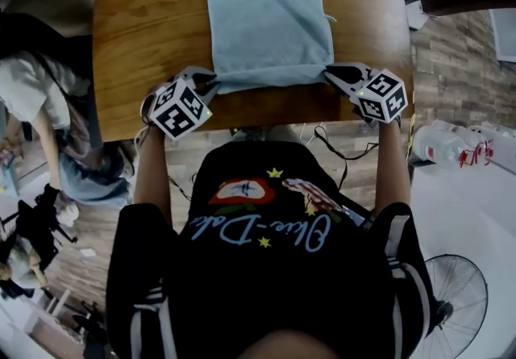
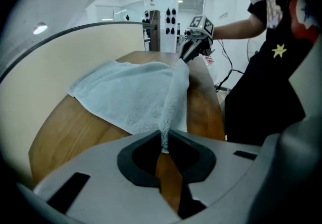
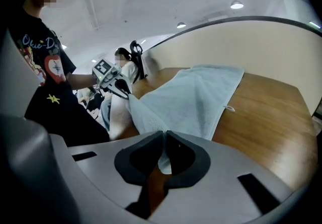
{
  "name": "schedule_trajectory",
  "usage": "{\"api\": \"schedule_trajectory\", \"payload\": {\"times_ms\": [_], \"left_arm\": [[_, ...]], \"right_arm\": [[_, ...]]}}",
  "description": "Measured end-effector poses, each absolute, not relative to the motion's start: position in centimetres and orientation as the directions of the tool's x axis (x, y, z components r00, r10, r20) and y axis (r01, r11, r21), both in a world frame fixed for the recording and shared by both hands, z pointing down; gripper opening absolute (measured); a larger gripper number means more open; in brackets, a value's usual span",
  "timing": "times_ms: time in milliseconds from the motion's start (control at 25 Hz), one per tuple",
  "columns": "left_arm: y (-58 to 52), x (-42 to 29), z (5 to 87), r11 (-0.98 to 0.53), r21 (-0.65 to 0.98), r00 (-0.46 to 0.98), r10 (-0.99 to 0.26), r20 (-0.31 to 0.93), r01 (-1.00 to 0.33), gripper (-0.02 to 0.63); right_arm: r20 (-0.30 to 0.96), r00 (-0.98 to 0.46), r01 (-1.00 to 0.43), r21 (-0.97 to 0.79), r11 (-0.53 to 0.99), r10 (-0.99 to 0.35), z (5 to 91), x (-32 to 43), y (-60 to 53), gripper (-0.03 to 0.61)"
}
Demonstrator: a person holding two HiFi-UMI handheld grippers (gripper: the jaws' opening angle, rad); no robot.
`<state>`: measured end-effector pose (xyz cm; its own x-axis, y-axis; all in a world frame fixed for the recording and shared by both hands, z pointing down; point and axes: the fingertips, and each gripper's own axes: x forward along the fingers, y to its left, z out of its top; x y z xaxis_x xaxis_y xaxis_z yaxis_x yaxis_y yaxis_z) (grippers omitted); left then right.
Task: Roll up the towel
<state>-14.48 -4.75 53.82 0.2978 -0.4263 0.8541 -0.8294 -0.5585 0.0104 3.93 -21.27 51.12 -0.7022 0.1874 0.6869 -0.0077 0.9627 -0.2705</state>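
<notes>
A pale blue towel (image 1: 266, 14) lies lengthwise on the wooden table (image 1: 145, 27), its far end running past the far edge. My left gripper (image 1: 211, 85) is shut on the towel's near left corner (image 2: 163, 137). My right gripper (image 1: 329, 75) is shut on the near right corner (image 3: 162, 155). The near hem is lifted a little off the wood and stretched between the two grippers. In the left gripper view the right gripper (image 2: 188, 49) shows at the hem's far end; in the right gripper view the left gripper (image 3: 121, 88) shows likewise.
The table's near edge (image 1: 266, 119) runs just below both grippers. A person (image 1: 36, 107) sits at the left beside the table. A plastic bottle (image 1: 439, 144) lies on a white surface to the right, and a fan (image 1: 459, 289) stands at the lower right.
</notes>
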Motion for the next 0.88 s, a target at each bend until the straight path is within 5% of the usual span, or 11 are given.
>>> {"api": "schedule_trajectory", "payload": {"times_ms": [440,640,880], "left_arm": [[-7.5,-16.6,55.3,-0.478,-0.072,0.166,-0.437,0.884,-0.875,0.061],[-8.2,-17.4,55.6,-0.430,-0.135,0.094,-0.470,0.877,-0.893,0.130],[-8.0,-19.4,53.2,-0.284,-0.160,0.036,-0.578,0.815,-0.946,0.181]], "right_arm": [[0.759,-0.622,0.074,-0.188,0.979,0.193,54.1,2.0,-24.2,0.023],[0.773,-0.609,0.106,-0.143,0.984,0.178,54.9,2.0,-24.5,0.025],[0.726,-0.684,0.054,-0.051,0.997,0.074,51.9,1.9,-26.5,0.124]]}}
